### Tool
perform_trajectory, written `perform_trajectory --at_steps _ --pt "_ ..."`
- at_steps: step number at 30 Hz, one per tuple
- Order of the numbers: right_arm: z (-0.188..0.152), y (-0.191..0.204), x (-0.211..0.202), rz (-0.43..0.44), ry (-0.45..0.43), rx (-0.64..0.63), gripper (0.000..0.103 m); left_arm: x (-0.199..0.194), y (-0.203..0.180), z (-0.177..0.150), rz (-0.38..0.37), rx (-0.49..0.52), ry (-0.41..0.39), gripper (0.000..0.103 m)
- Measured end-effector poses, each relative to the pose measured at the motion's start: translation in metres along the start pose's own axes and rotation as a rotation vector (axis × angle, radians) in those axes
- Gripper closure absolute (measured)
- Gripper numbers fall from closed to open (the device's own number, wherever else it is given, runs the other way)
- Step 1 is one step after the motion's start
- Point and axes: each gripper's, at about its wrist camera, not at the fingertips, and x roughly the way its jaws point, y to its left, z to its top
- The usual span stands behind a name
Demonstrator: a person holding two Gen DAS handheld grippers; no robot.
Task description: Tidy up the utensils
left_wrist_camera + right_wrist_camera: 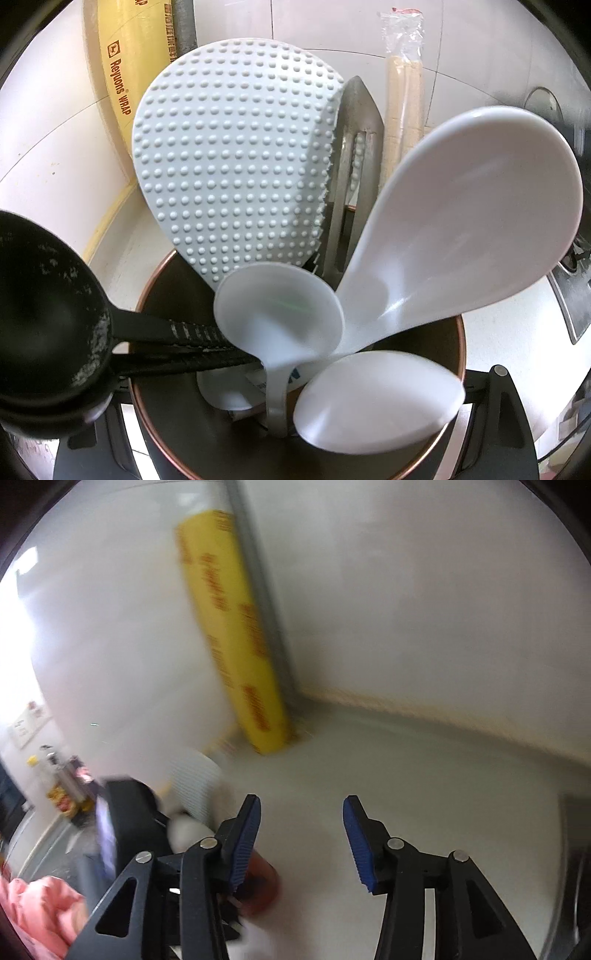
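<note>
A brown utensil holder fills the lower left wrist view. My left gripper is shut on it, one black finger against each side. Standing in it are a pale dotted rice paddle, a large white spoon, a small white ladle, another white spoon, a metal spatula and a black ladle that leans out to the left. In the blurred right wrist view my right gripper is open over the white counter with nothing between its blue pads. The holder shows low down beside its left finger.
A yellow box of cling wrap leans upright in the wall corner. A packet of wooden chopsticks stands behind the holder. A pink sleeve is at the lower left of the right wrist view. A metal edge lies to the right.
</note>
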Motion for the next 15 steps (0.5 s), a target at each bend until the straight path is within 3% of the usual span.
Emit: perform_trajectory --at_steps 3,8,15 --pt "-0.017 -0.021 0.001 -0.045 0.035 0.079 0.051 -0.001 -0.004 0.001 0.007 -0.006 0.001 0.013" --pt "-0.045 -0.047 0.005 -0.118 0.097 0.192 0.035 -0.003 -0.008 0.003 0.014 -0.013 0.005 0.013" --pt "-0.066 -0.073 -0.003 -0.159 0.11 0.278 0.0 0.002 -0.02 0.014 0.007 -0.004 0.013 0.013"
